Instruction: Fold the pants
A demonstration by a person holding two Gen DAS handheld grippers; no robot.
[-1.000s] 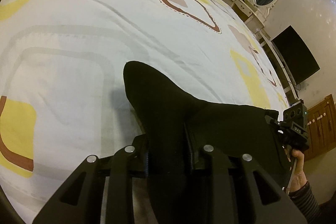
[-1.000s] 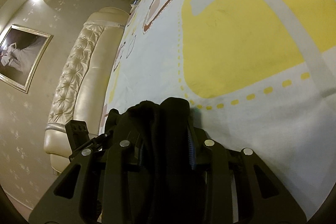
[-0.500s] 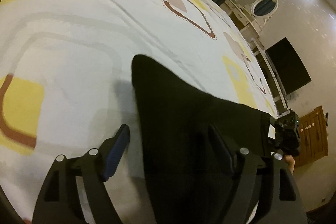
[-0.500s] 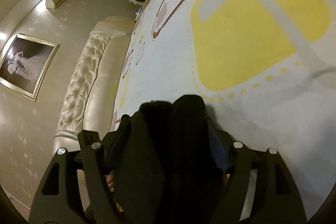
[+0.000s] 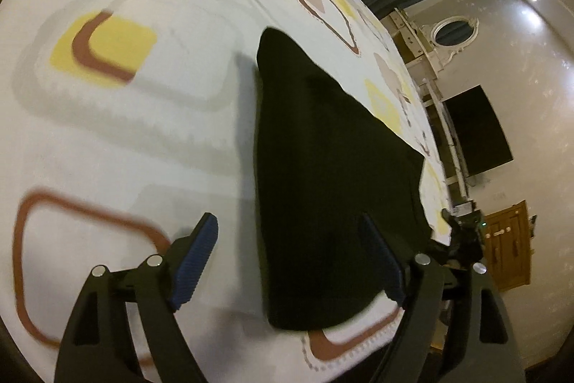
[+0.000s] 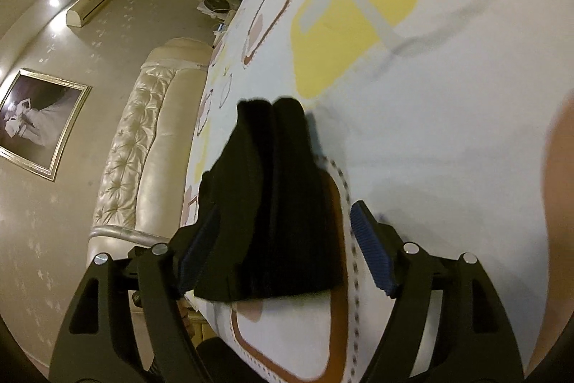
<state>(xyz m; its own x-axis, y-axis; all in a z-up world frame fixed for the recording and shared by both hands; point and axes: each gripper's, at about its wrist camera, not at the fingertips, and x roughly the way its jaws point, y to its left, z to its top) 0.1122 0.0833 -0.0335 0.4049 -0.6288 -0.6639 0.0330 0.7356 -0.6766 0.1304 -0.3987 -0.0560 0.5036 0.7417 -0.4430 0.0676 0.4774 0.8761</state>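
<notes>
The black pants (image 5: 323,174) lie folded flat on the patterned bedsheet (image 5: 107,131). In the left wrist view they stretch away from me as a long dark wedge. My left gripper (image 5: 290,261) is open, with its blue-padded fingers on either side of the near end and not touching it. In the right wrist view the pants (image 6: 272,203) show as a stacked dark bundle. My right gripper (image 6: 280,250) is open around their near edge and holds nothing.
The bed's near edge runs just below the pants in both views. A cream tufted headboard (image 6: 143,146) stands left in the right wrist view. A dresser with mirror (image 5: 452,34), a dark TV (image 5: 473,131) and a wooden door (image 5: 509,239) are at the right.
Both grippers were shut on the pants one second ago. Both have opened, let the pants drop onto the sheet, and pulled back and up.
</notes>
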